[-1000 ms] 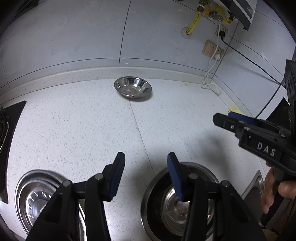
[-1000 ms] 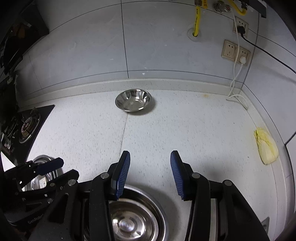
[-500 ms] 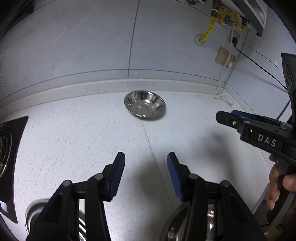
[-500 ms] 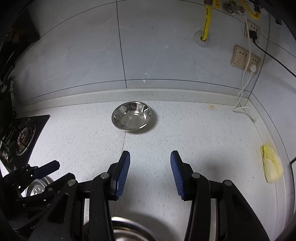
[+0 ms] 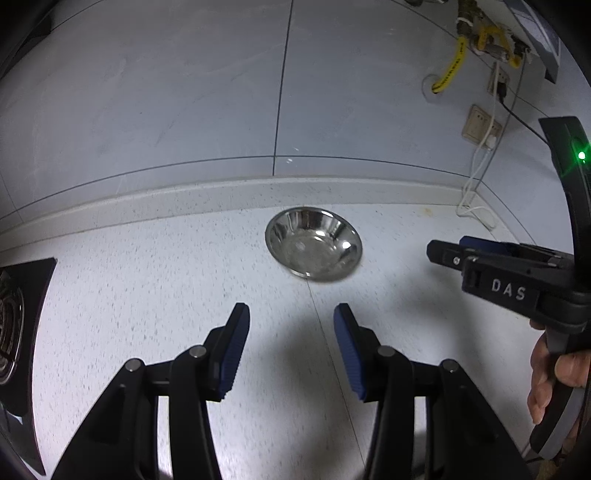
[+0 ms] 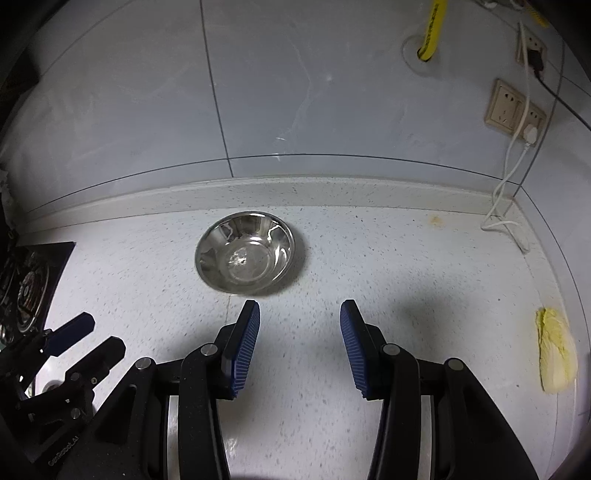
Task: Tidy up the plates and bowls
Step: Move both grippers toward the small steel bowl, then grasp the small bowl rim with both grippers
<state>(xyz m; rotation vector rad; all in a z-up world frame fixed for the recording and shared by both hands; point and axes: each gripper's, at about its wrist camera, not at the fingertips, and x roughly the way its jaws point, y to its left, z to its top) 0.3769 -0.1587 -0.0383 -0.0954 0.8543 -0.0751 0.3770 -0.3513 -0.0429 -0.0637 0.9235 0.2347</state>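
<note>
The steel bowl (image 6: 245,253) serves as the landmark. It stands upright on the speckled white worktop (image 6: 388,266), mouth facing up, close to the raised back edge where the worktop meets the tiled wall (image 6: 295,92). Being round, it has no long axis. Nothing lies inside it as far as the reflections allow one to judge.

Surroundings, relative to the bowl:
- To its left, at the worktop edge: a black gas hob (image 6: 26,291).
- To its right, well apart, along the side wall: a yellow cloth (image 6: 556,354) lying on the worktop.
- To its right and behind, in the corner: a coiled white cable (image 6: 506,225) hanging from a wall socket (image 6: 513,110).
- Above and to its right on the wall: a yellow hose (image 6: 430,33).

The worktop between the bowl and both grippers carries no obstacle.

Right hand-held gripper (image 6: 299,332): jaws spread apart, holding nothing. The bowl lies just ahead of its left fingertip, slightly left of the gap between the fingers, not touching.

Left hand-held gripper (image 5: 291,336): jaws spread apart, holding nothing. In its own view the bowl (image 5: 313,243) lies ahead of the fingers, near and slightly right of centre, not touching. In the same view the right hand-held gripper (image 5: 480,254) appears to the right of the bowl.
</note>
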